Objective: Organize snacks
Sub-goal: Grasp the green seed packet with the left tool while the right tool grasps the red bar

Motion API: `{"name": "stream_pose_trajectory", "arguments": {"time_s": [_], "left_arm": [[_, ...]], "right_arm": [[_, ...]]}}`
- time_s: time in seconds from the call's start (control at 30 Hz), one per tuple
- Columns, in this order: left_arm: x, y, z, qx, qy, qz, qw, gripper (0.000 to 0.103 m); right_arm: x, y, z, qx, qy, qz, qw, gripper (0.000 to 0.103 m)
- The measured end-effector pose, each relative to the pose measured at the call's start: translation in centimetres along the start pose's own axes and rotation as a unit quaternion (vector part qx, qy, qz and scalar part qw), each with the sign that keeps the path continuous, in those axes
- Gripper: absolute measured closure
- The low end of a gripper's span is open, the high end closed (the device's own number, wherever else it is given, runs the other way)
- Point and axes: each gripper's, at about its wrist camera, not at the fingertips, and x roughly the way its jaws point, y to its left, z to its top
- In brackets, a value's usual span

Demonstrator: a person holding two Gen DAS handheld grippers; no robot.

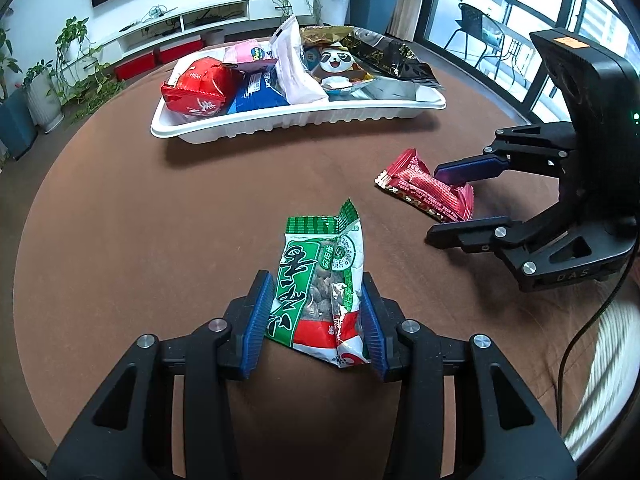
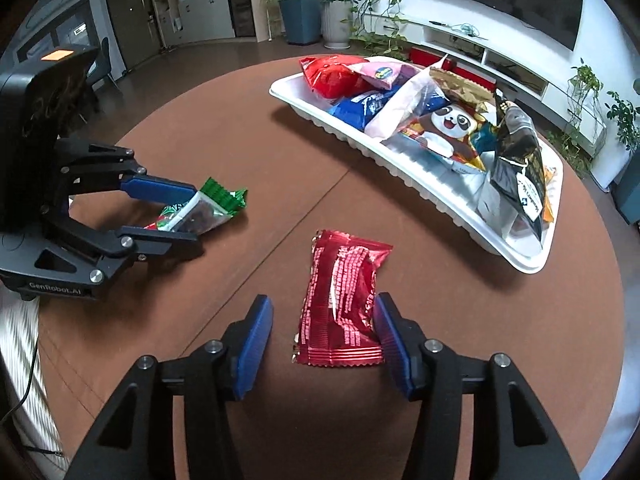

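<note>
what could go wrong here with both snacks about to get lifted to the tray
1. The right gripper touches the red wrapper with one pad only, so closing may push it aside.
2. The left gripper pinches the green packet near its lower end; it may sag or slip.
3. The white tray is crowded; added packets may slide off.

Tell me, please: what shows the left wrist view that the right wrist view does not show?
Only the left wrist view shows the glass doors and the green packet's printed front.
Only the right wrist view shows a dark door and the gap beside the red packet.
Both show the white tray, the brown table and both grippers.
</note>
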Motion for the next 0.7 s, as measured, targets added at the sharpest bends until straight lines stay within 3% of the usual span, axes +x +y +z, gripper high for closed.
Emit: {"name": "stream_pose_trajectory", "arguments": {"time_s": [0.1, 0.2, 0.43, 0.7], "left_arm": [[0.0, -0.2, -0.1, 0.005, -0.002, 0.004, 1.0000, 0.064], [0.0, -0.3, -0.1, 0.009, -0.003, 0.008, 0.9999, 0.064], [0.0, -0.2, -0.2, 0.008, -0.007, 0.013, 0.9999, 0.071], [-0.2, -0.1, -0.3, -0.002, -0.008, 0.003, 1.0000, 0.072]], "right_arm": [[0.2, -0.3, 0.2, 0.002, -0.003, -0.006, 1.000, 0.049], [0.1, -0.6, 0.4, 0.010, -0.008, -0.011, 1.000, 0.064], [-0.1, -1.5, 0.4, 0.036, -0.015, -0.001, 0.999, 0.071], [-1.0, -3.5, -0.4, 0.108, -0.029, 0.057, 0.992, 0.078]]}}
